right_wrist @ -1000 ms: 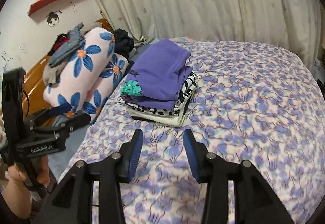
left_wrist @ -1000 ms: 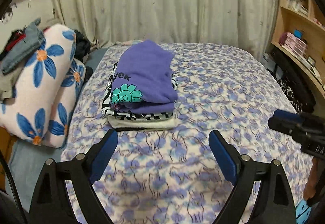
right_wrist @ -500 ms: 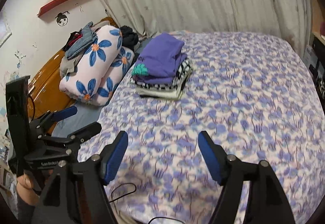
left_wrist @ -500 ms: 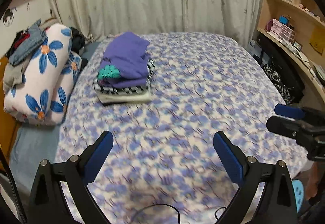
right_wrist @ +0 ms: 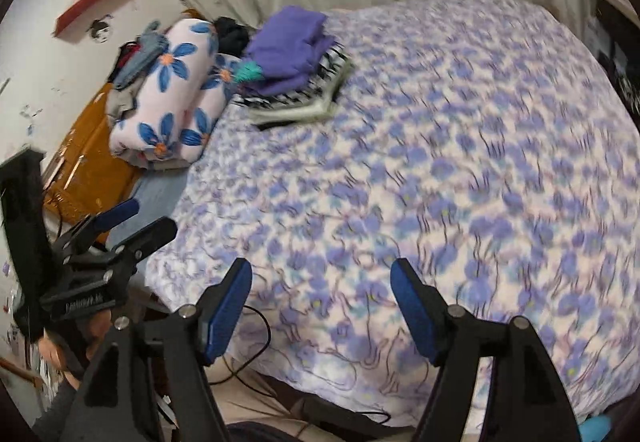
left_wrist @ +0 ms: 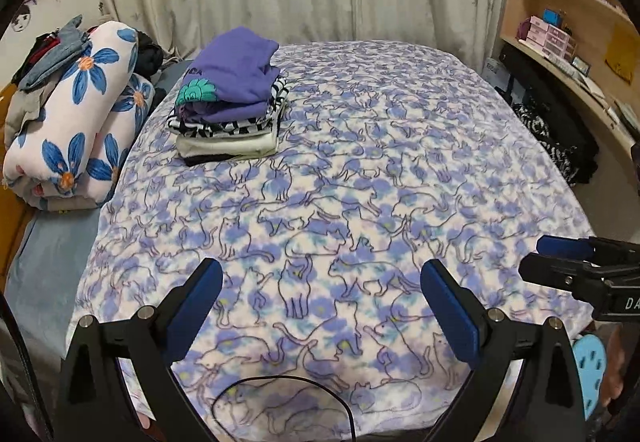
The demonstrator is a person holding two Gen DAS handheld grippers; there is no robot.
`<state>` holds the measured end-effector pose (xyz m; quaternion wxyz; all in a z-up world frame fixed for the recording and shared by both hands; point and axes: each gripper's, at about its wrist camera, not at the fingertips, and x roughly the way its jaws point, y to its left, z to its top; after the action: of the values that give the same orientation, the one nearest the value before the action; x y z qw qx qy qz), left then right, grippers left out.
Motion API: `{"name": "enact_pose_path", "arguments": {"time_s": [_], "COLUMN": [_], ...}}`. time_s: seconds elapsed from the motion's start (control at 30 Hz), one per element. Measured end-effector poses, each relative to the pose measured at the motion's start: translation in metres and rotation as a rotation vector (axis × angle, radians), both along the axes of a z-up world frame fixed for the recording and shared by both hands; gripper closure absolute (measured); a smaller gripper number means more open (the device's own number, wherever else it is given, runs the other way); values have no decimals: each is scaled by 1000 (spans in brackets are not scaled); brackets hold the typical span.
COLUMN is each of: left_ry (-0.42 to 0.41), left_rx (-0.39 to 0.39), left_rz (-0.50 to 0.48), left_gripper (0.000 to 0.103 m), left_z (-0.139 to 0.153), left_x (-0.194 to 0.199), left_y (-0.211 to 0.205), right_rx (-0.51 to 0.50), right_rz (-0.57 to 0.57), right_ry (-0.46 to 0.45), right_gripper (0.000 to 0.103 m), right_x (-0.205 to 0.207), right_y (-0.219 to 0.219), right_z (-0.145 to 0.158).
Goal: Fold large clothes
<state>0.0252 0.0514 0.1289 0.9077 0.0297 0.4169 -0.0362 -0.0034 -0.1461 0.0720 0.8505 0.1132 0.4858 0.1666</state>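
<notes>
Both sets of blue-padded fingers stood released, nothing between them: the left gripper [left_wrist: 322, 294] spread wide over the near edge of the bed, the right gripper [right_wrist: 322, 294] parted somewhat less, over the near left corner in its own blurred view. Each tool showed in the other's camera, the left one held at the left of the right wrist view, the right one poking in from the right of the left wrist view. Beneath both lay a fleece blanket printed with purple flowers and outlined cats [left_wrist: 360, 161], spread flat and bare of any loose garment. The task's things, a neat stack of folded clothes [left_wrist: 230, 113], sat far left on the blanket: a purple top with a teal flower print uppermost, striped black-and-white and cream layers below. Just left of the stack lay a rolled white quilt with big blue flowers [left_wrist: 76, 113], crumpled grey and dark clothing [left_wrist: 52, 45] heaped on its far end. A thin black cable [left_wrist: 280, 394] looped over the blanket's near edge. Judged step: between garments, with the last fold finished and stacked. The next move would call for fetching an unfolded piece, probably from that heap, and laying it flat on the open blanket.
</notes>
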Motion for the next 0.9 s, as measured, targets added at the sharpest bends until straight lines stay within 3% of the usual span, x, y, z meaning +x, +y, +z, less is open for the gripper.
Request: {"name": "enact_pose_path", "arguments": {"time_s": [0.2, 0.4, 0.6, 0.9], "left_ry": [-92, -78, -48, -1], "left_rx": [74, 49, 27, -7], "left_rz": [82, 109, 132, 147], "left_gripper": [4, 4, 4, 5], "left_z": [-45, -74, -92, -114], "left_x": [-11, -5, 8, 20], "left_y": [-21, -27, -25, -24], "right_rx": [-74, -153, -209, -210], "right_rz": [-148, -239, -257, -265], "right_ry": [-91, -122, -154, -160], "right_gripper": [31, 31, 31, 26], "right_x": [-17, -19, -13, -4], "right_y": [-3, 4, 10, 9], "right_z": [-42, -78, -89, -93]}}
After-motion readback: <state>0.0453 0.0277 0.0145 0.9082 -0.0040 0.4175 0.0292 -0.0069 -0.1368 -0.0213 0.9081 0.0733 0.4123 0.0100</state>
